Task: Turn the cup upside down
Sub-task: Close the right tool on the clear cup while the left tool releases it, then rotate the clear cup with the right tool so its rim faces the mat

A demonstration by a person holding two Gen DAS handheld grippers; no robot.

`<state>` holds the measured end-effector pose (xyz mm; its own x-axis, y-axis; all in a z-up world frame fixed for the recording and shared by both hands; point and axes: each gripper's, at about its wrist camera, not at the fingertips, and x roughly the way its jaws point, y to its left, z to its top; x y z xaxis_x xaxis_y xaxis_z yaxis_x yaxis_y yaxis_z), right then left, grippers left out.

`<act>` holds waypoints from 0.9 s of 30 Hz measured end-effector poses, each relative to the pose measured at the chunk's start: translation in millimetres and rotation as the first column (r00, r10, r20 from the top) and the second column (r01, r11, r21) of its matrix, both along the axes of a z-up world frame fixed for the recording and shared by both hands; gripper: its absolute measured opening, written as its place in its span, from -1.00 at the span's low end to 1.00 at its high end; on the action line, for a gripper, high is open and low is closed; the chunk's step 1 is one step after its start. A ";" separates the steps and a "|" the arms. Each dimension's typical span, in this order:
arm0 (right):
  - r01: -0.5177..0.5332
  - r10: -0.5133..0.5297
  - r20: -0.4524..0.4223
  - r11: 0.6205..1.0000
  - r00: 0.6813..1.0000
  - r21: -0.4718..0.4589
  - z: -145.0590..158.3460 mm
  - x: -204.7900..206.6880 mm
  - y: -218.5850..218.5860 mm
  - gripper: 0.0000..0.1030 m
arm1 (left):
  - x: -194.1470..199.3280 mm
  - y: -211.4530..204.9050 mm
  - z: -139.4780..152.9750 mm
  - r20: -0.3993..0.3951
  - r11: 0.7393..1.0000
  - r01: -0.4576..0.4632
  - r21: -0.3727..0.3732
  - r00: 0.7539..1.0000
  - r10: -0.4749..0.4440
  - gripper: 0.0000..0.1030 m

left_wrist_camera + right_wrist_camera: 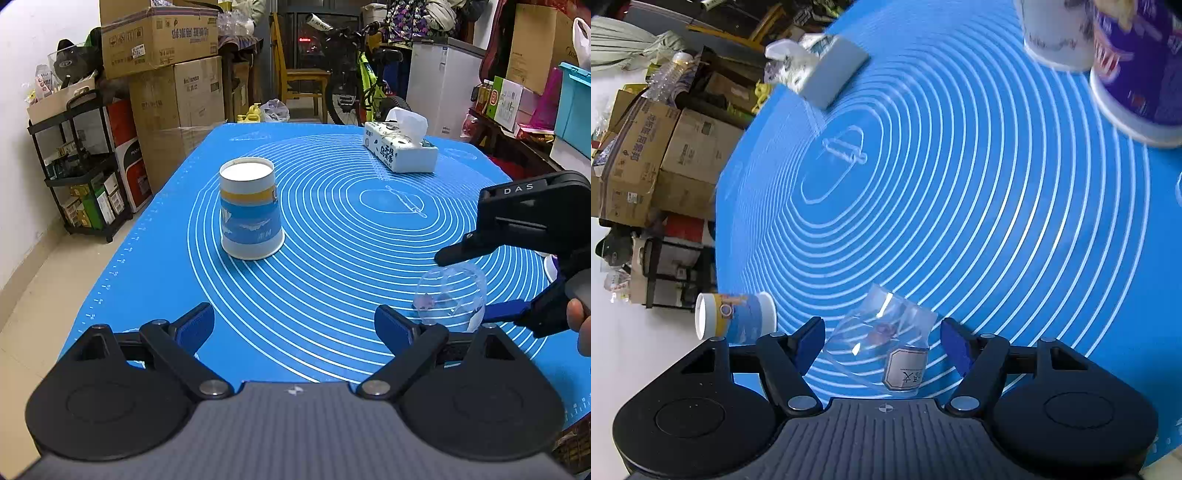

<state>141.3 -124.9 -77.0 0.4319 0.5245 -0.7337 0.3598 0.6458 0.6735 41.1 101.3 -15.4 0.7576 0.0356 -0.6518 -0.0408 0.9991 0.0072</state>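
Counter: a counter is seen covered by a blue baking mat [332,229] printed with white concentric rings.
Tissue pack: a soft white tissue pack [400,149] is laid at the far side of the mat, with a tissue pulled up from its top.
Paper cup: a blue-and-yellow paper cup [251,210] is stood mouth-down on the mat's left part, well apart from both claws.
More cups: in the right wrist view, a purple-printed cup [1137,70] and a white cup [1056,33] are caught at the top right edge, blurred.
Left claw: the left claw [295,325] is held released above the near edge of the mat, nothing between its blue pads.
Right claw: the right claw [882,341] is spread wide, rolled sideways.
Clear cup: a transparent plastic cup [882,343] is seen tilted between the right claw's fingers; whether the pads are touched cannot be told.
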 end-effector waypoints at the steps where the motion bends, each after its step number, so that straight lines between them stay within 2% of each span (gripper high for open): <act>1: -0.004 0.004 0.000 1.000 1.000 0.007 -0.9 0.8 1.2 0.31 | 0.2 0.5 -0.6 -0.001 1.000 -0.002 0.000 1.000 0.002 0.81; 9: -0.023 0.023 0.044 1.000 0.999 0.004 0.7 0.6 1.1 0.22 | 1.0 2.4 -1.8 -0.006 1.000 -0.007 -0.002 1.000 0.007 0.81; 14: -0.046 0.054 0.112 0.996 0.992 -0.073 8.8 -3.4 2.2 0.21 | 1.0 2.0 -2.9 -0.009 1.000 -0.002 -0.002 1.000 0.002 0.81; 18: -0.049 0.087 0.227 0.985 0.970 -0.168 20.6 -4.0 0.0 0.21 | 1.0 2.5 -3.1 -0.009 1.000 -0.008 -0.005 1.000 0.008 0.81; 21: -0.052 0.178 0.341 0.937 0.923 -0.346 33.4 -4.4 6.5 0.21 | 1.7 2.2 -3.4 -0.011 1.000 -0.011 -0.006 1.000 0.011 0.81; 24: -0.050 0.300 0.397 0.846 0.867 -0.531 35.6 -6.3 19.7 0.22 | 2.6 1.1 -4.1 -0.013 1.000 -0.012 -0.005 1.000 0.012 0.81; 27: -0.043 0.422 0.418 0.743 0.804 -0.668 29.8 -13.2 32.4 0.22 | 2.7 0.0 -3.6 -0.014 1.000 -0.010 -0.006 1.000 0.009 0.81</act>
<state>128.1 -92.5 -47.2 0.7599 0.1911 -0.6214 -0.1371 0.9814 0.1341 43.9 101.3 -19.0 0.7481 0.0390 -0.6624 -0.0502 0.9987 0.0021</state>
